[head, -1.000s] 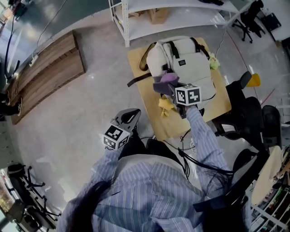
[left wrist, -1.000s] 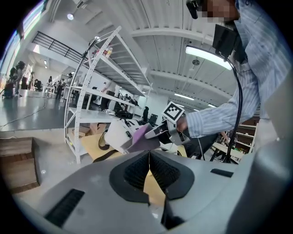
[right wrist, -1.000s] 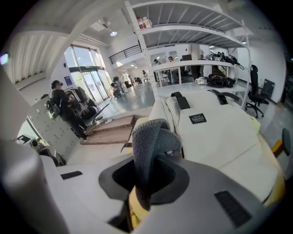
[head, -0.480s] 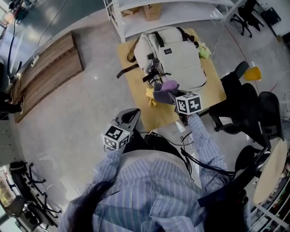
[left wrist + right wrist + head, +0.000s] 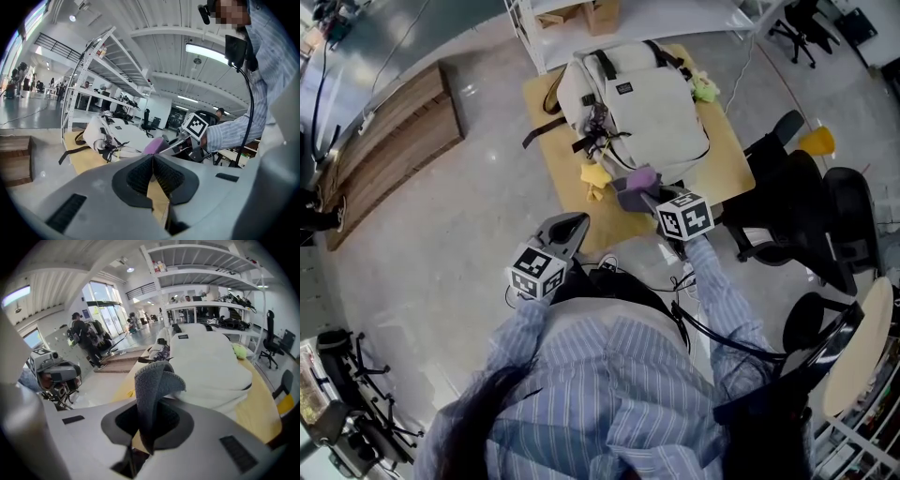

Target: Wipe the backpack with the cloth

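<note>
Between the right gripper's (image 5: 147, 425) fingers (image 5: 176, 420) a purple cloth (image 5: 152, 385) is pinched tight, its free fold standing up past the tips. Just beyond those tips the cream backpack (image 5: 642, 103) lies flat on the tan tabletop (image 5: 727, 164), with black straps trailing off its far-left side. Whether the cloth touches the backpack's near edge I cannot tell. Left of the fingers, a small yellow thing (image 5: 592, 178) lies by the backpack's buckles. A green one (image 5: 705, 89) sits at the backpack's far right. The left gripper (image 5: 572, 225) hangs off the tabletop's near-left corner, its fingers (image 5: 136, 176) pressed together on nothing. A black office chair (image 5: 811, 202) stands to the right.
</note>
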`<state>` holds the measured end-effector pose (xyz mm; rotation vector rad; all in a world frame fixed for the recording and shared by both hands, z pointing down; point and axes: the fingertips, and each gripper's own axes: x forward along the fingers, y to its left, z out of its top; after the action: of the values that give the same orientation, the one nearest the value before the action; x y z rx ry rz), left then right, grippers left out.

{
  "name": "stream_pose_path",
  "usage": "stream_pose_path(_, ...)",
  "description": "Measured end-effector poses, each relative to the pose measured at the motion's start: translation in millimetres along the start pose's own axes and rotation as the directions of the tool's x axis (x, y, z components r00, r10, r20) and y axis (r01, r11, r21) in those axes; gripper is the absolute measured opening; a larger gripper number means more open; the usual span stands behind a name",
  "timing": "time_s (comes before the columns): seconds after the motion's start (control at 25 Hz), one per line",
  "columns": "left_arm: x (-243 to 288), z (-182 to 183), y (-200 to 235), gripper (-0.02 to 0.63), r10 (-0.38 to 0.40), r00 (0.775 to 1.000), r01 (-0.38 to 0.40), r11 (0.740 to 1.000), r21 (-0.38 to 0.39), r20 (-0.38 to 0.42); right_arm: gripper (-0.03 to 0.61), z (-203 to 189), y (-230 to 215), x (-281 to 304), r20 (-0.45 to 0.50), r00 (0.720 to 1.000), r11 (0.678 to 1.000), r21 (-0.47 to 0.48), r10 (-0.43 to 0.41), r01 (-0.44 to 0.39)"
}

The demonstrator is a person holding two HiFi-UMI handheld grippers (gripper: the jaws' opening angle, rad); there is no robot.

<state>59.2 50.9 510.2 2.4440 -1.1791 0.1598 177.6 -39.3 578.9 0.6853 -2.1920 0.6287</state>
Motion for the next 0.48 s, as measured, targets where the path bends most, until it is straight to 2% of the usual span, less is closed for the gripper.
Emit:
stream_pose_path(0.2, 4, -2, -17, 0.005, -0.007, 1.000, 0.007, 1.000, 0.009, -0.006, 0.041, -1, 14, -3, -0.023, 0.997, 0.980, -0.184, 0.076, -0.079)
stream_pose_path(0.36, 4, 1, -29, 0.005, -0.028, 1.000, 0.028, 1.000, -0.002, -0.003, 0.041, -9, 4, -7, -0.083, 0.993, 0.953, -0.287, 0.079, -0.100)
stream_pose_path(0.48, 11, 9, -36, 0.005, -0.057, 0.998, 0.057, 0.998, 0.010, 0.001, 0.041, -9, -14, -14, -0.105, 0.992, 0.938, -0.331, 0.069, -0.100)
